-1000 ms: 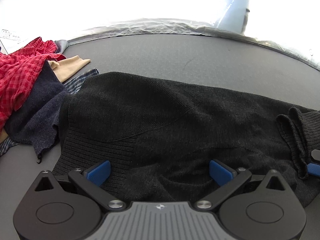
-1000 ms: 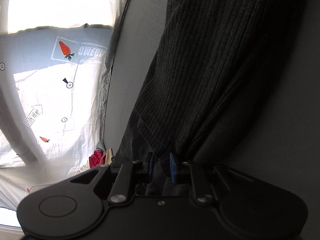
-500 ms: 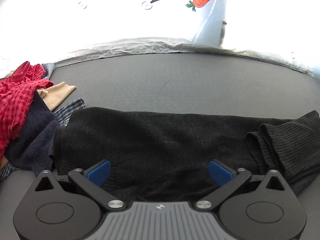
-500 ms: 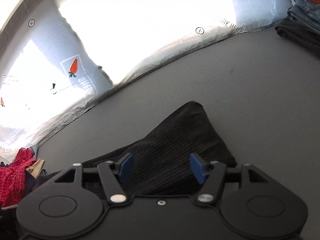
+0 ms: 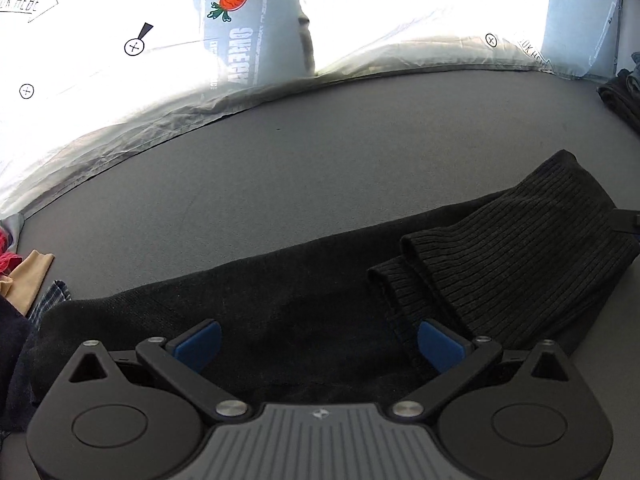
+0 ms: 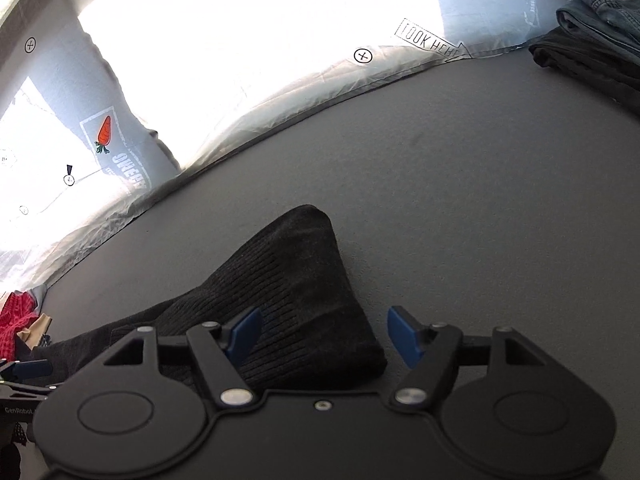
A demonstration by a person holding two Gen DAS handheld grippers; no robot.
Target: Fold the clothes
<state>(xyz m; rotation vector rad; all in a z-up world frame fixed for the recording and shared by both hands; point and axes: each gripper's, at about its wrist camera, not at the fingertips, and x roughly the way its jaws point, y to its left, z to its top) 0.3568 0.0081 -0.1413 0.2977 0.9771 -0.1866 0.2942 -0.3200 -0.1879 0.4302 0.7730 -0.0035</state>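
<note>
A black knit sweater [image 5: 304,316] lies folded flat on the grey table [image 5: 320,168]. Its ribbed end [image 5: 520,248] lies folded over on the right. My left gripper [image 5: 318,346] is open and empty just above the sweater's near edge. In the right wrist view the ribbed end [image 6: 296,280] lies under my right gripper [image 6: 324,334], which is open and empty. The left gripper's tip [image 6: 28,368] shows at that view's left edge.
A pile of unfolded clothes, red plaid [image 6: 16,316], tan [image 5: 28,276] and navy [image 5: 12,344], lies at the left. Folded jeans [image 6: 600,4] on a dark garment [image 6: 588,64] sit at the far right. A white printed backdrop [image 5: 360,12] rises behind the table.
My right gripper let go of the ribbed end, which now lies on the table, and opened. Both grippers drew back toward the sweater's near edge, and the left view turned to the right.
</note>
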